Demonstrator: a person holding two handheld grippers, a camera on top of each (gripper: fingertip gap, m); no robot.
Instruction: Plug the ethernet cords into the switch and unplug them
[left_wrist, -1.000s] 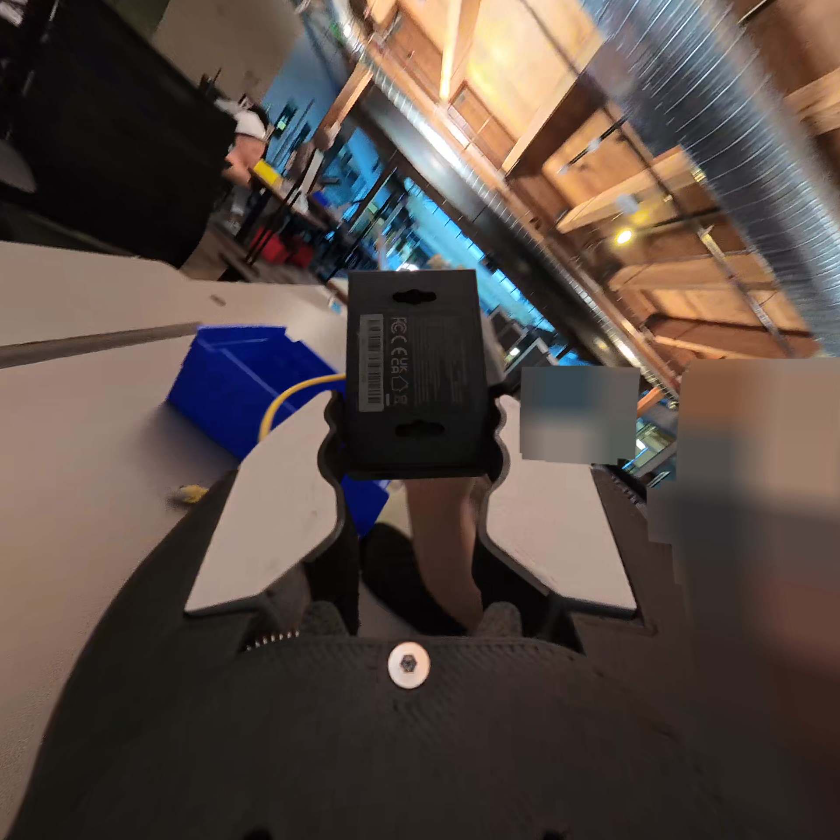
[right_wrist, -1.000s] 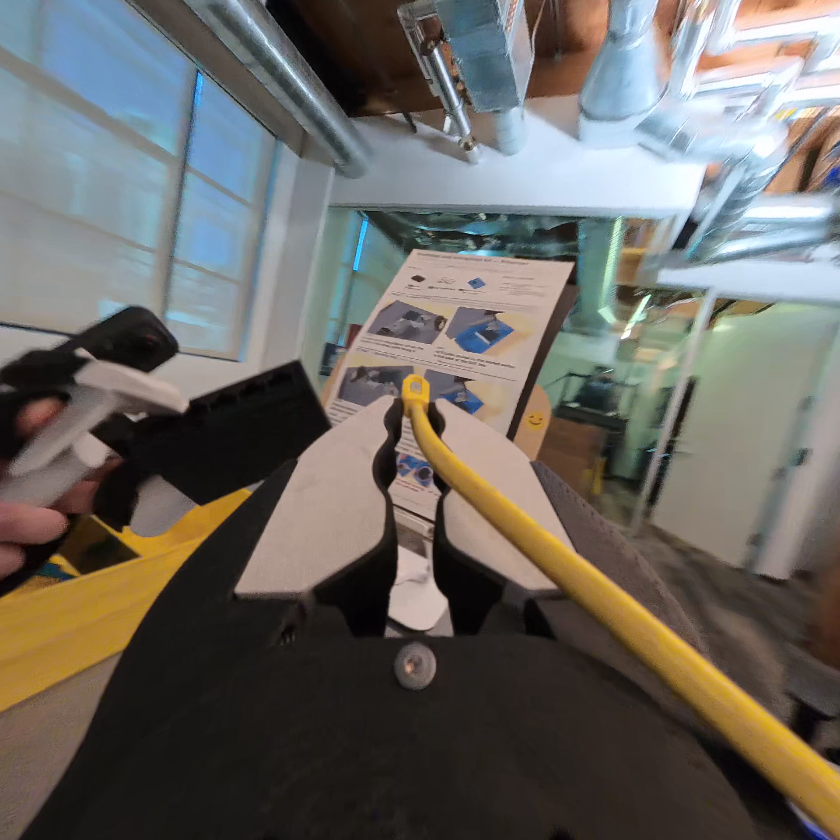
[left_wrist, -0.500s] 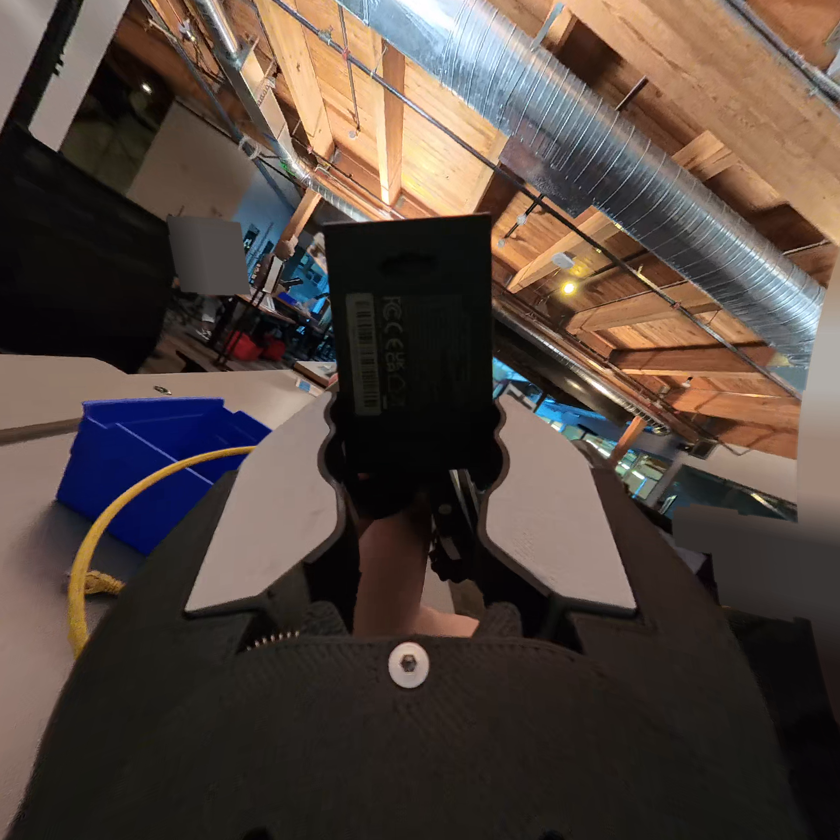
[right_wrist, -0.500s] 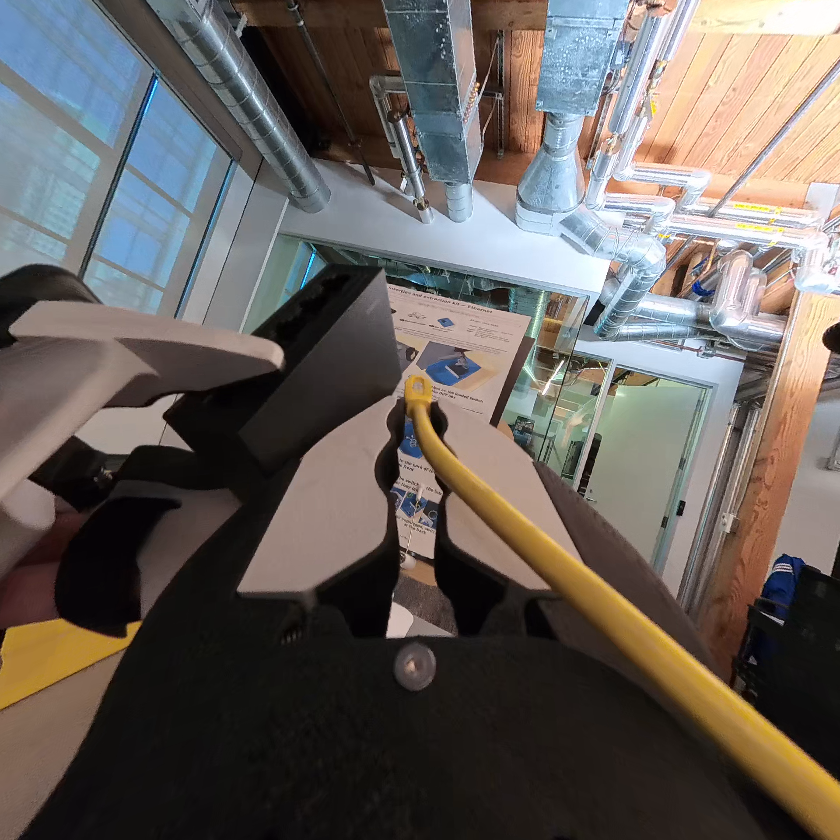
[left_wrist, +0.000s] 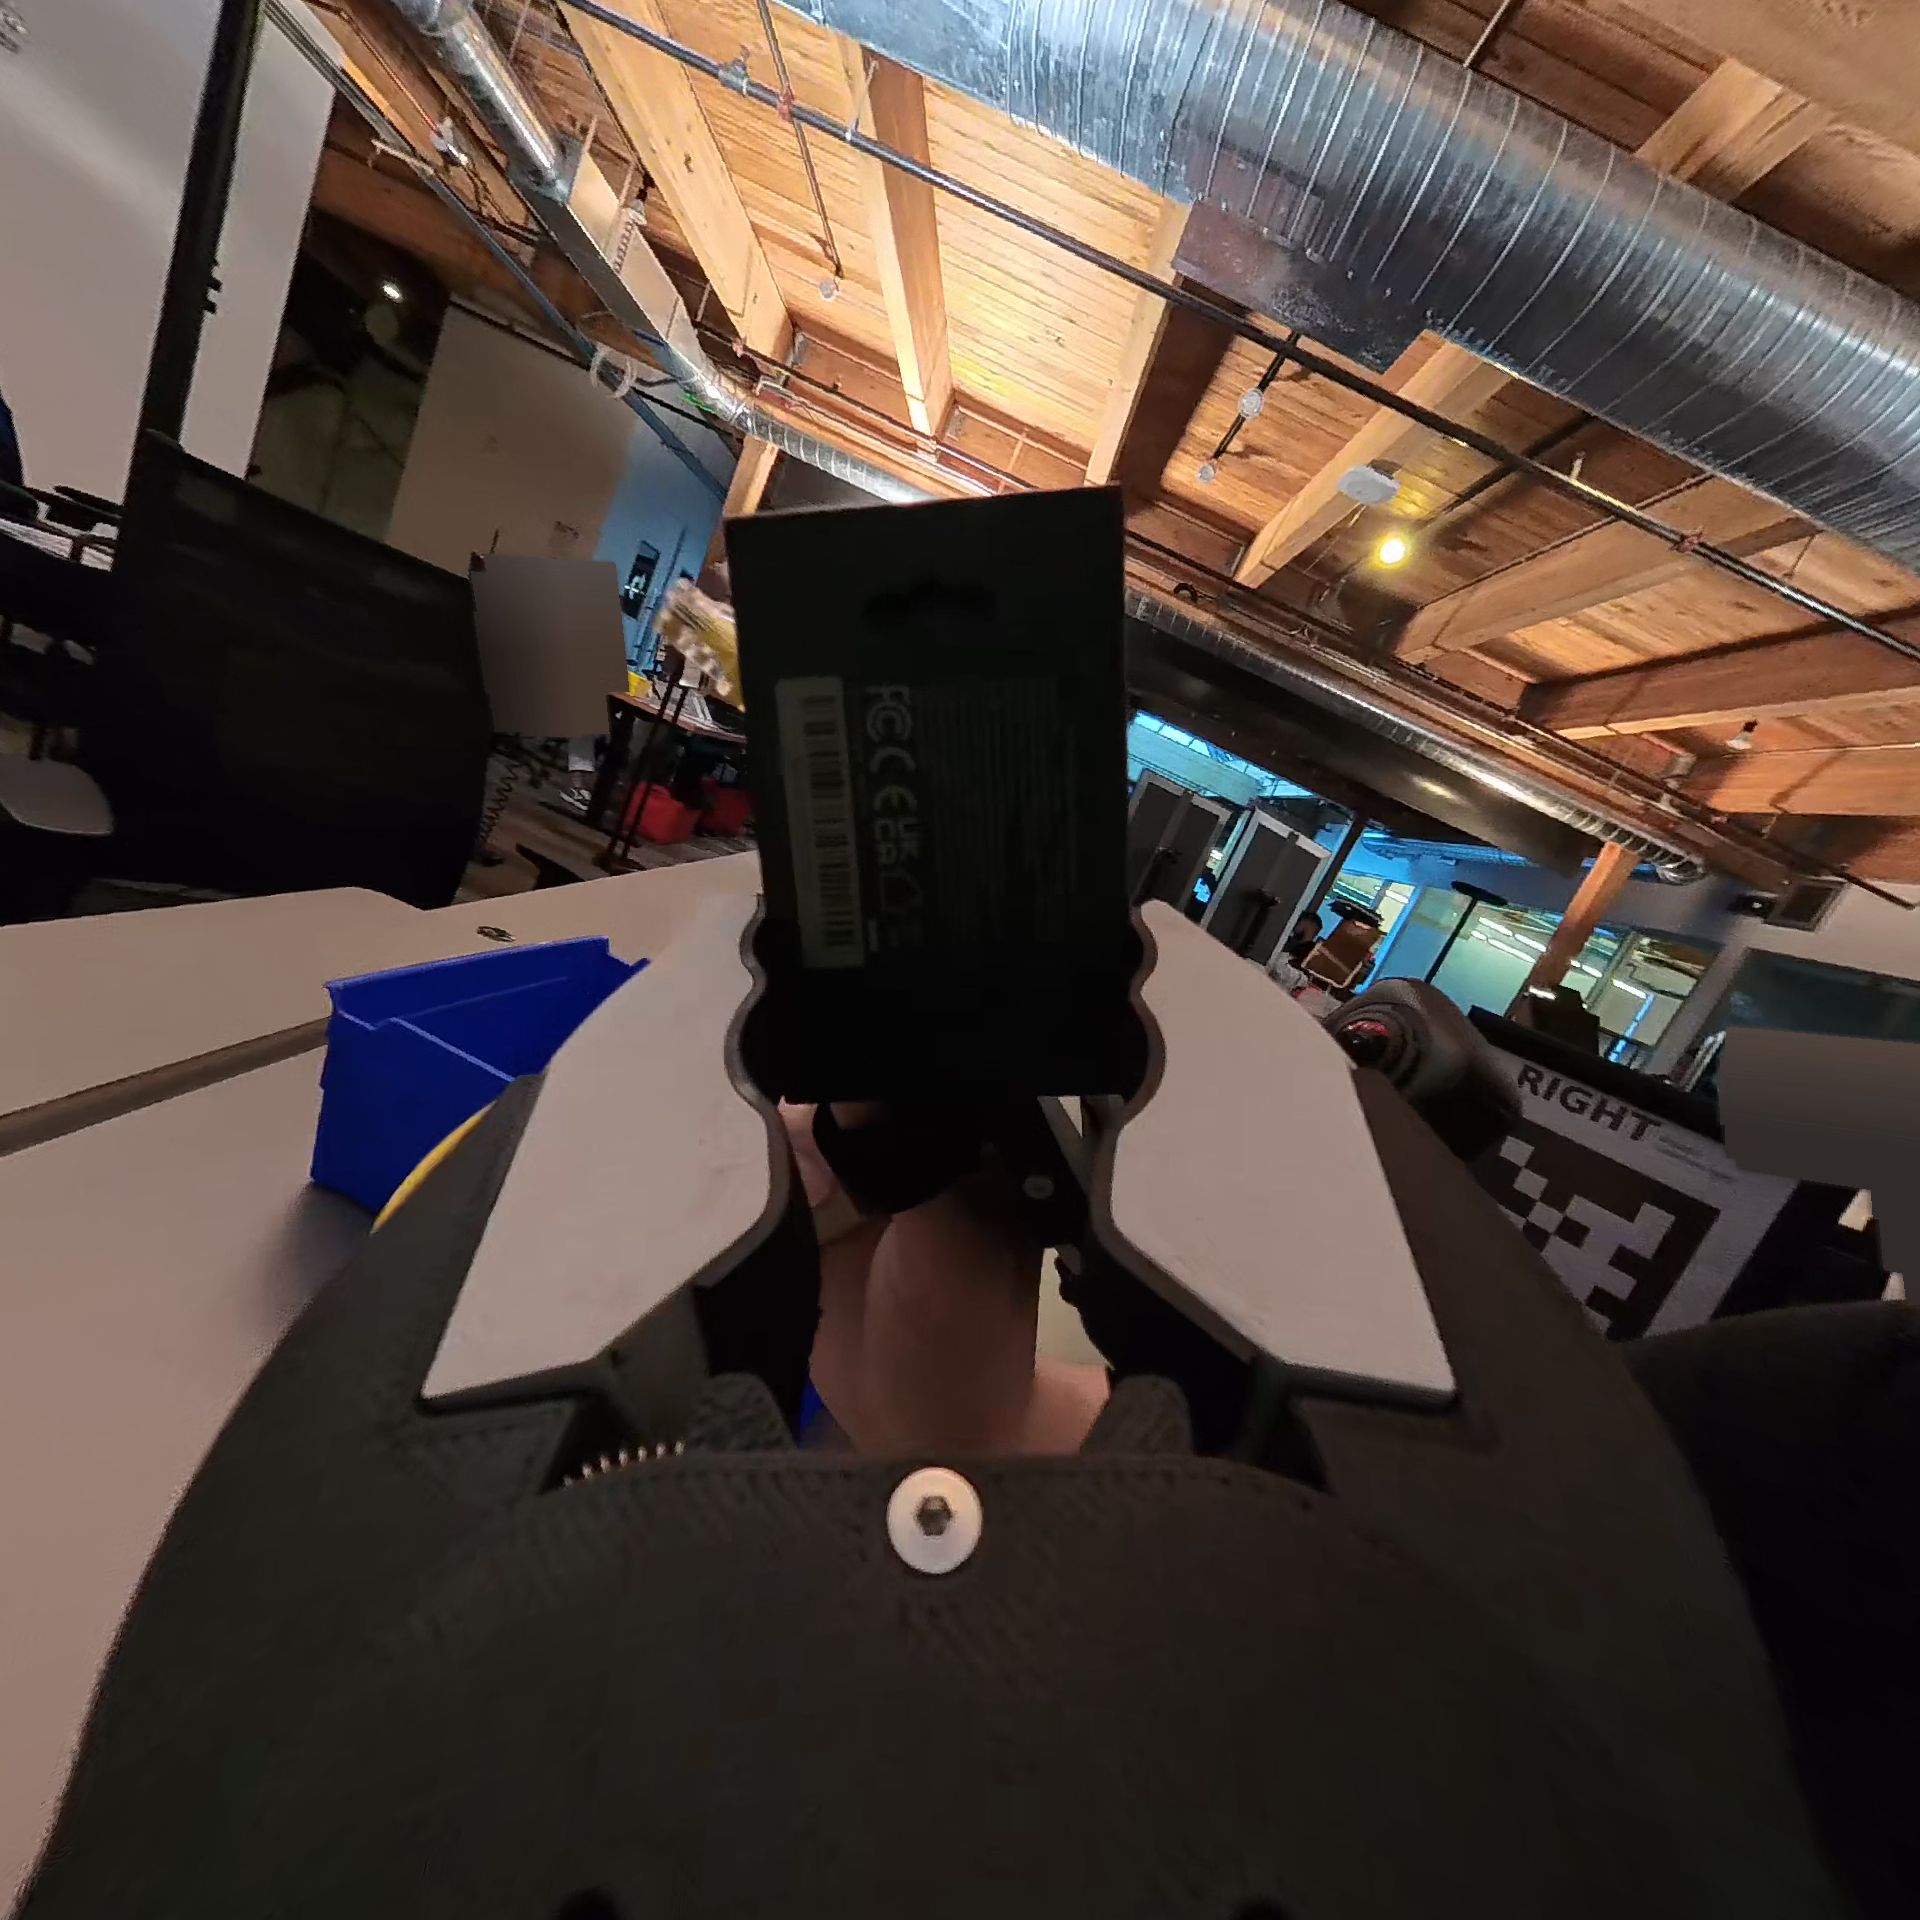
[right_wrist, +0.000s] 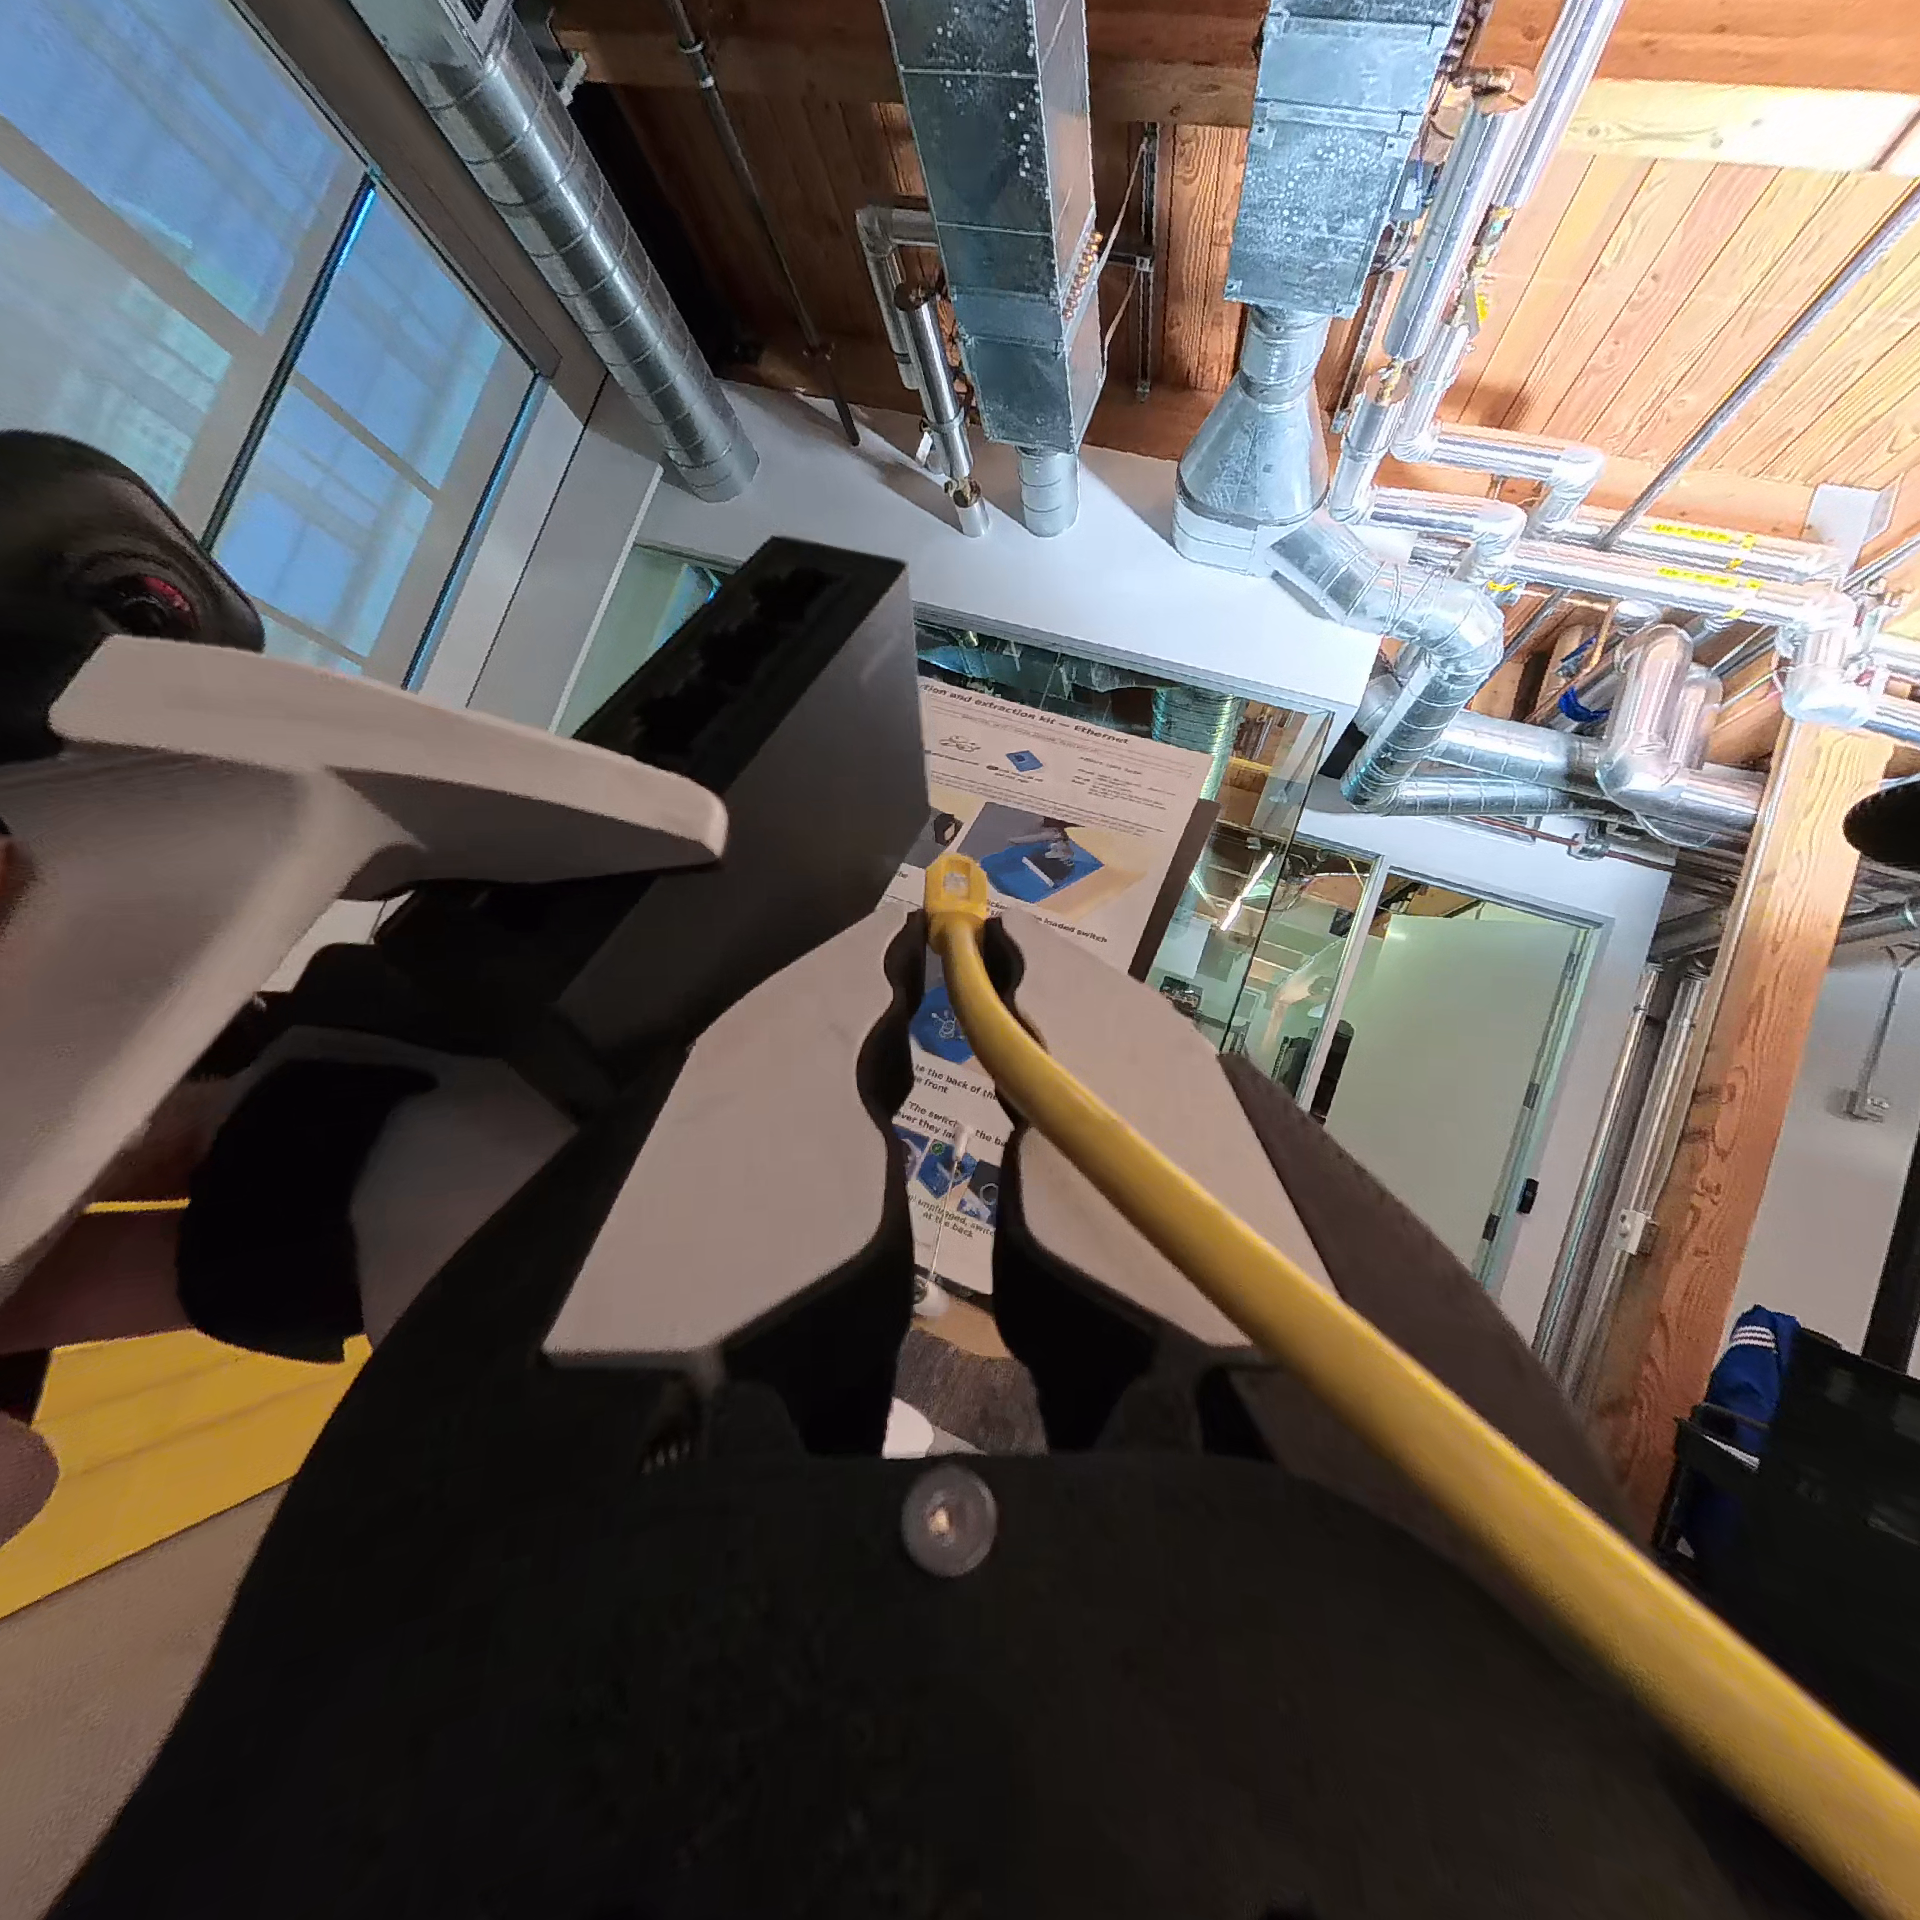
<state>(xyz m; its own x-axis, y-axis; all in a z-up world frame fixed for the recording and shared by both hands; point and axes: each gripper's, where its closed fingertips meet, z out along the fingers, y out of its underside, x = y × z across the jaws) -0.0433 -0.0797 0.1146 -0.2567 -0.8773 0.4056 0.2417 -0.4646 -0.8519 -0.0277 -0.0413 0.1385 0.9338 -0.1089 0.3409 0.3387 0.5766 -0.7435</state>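
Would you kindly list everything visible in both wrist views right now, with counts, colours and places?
switch: 1, black, upright in the left tongs, port row visible in the right wrist view
ethernet cord: 1, yellow, plug end pinched in the right tongs
bin: 1, blue, on the table
table: 1, grey, at left
poster: 1, white, behind the plug
left tongs: 1, black and grey, shut on the switch
right tongs: 1, black and grey, shut on the cord

Black switch (left_wrist: 940, 810) between left fingers (left_wrist: 613, 1174)
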